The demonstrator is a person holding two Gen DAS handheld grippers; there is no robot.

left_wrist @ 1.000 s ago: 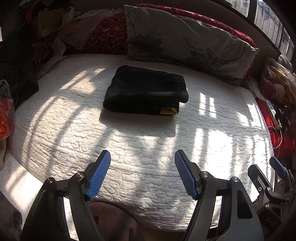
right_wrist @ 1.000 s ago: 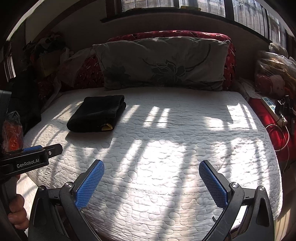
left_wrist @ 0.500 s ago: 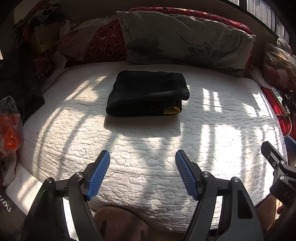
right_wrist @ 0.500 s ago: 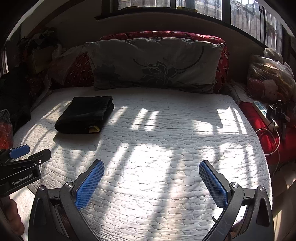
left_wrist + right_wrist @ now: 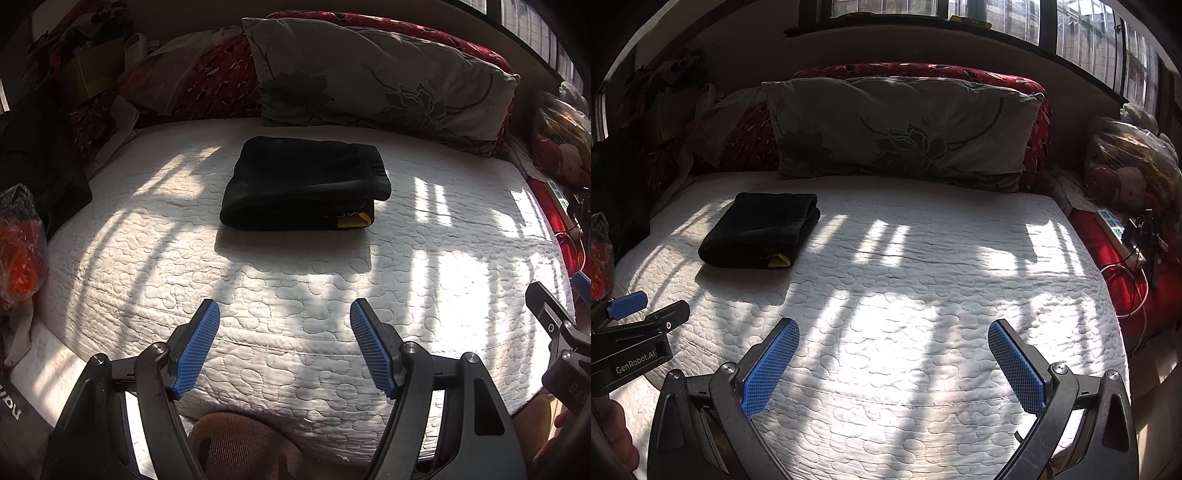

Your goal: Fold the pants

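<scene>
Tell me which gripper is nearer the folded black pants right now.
Left. The left gripper sits open straight in front of the folded black pants, apart from them. The right gripper, also open, is farther along the bed, with the pants up to its left.

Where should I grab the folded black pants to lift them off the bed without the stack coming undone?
Probably the rounded fold edge of the folded black pants, coming low from the near side. That edge is closed and thick; the layers' loose ends show at the right, by the yellow tag. Both the left gripper and right gripper are open and empty.
</scene>
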